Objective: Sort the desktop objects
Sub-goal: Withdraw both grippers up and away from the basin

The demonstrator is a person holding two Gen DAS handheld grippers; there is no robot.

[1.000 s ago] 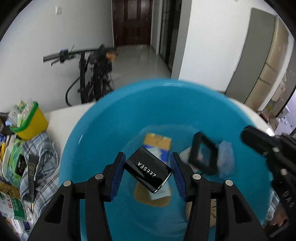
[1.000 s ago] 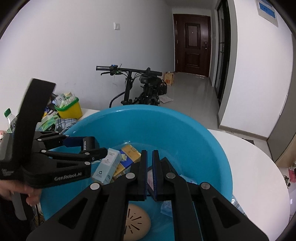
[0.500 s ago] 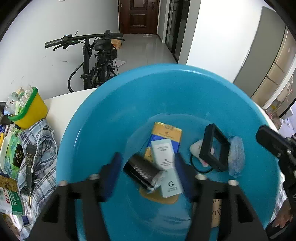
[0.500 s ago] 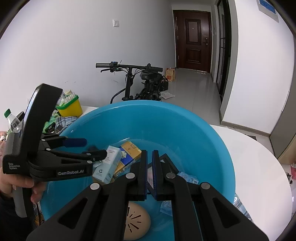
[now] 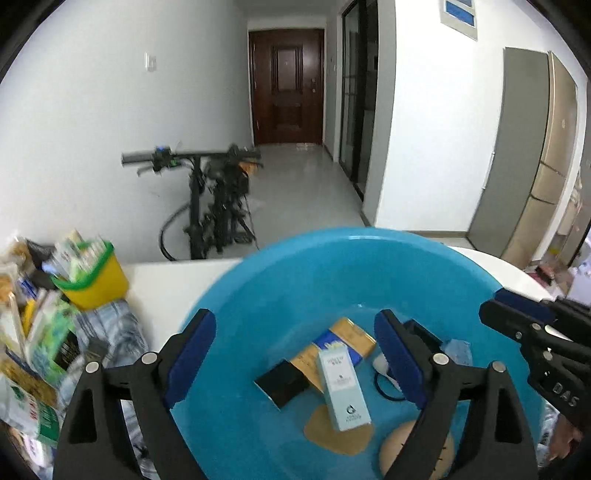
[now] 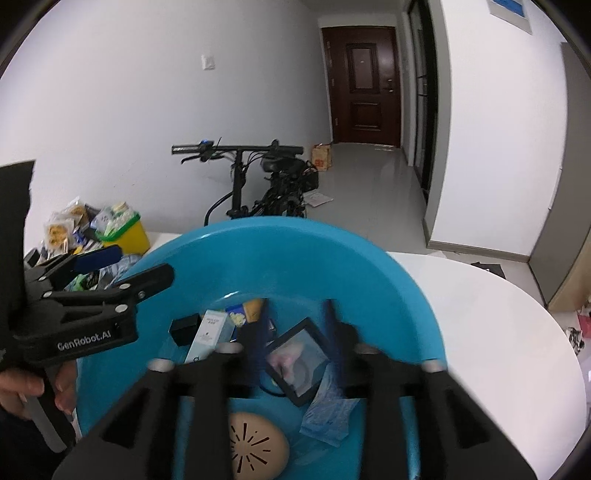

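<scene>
Beyond the white table (image 6: 491, 332) you face a bicycle (image 5: 214, 206) parked against the pale wall, handlebars level. A dark brown door (image 6: 364, 85) closes the far end of the hallway, with a small cardboard box (image 6: 322, 156) on the grey floor near it. A light switch (image 6: 208, 62) sits on the wall to your left. To your right you see tall beige cabinets (image 5: 543, 166) and, high up, a blue-and-white picture (image 5: 458, 14). Dark glass sliding doors (image 5: 356, 96) line the hallway's right side.
</scene>
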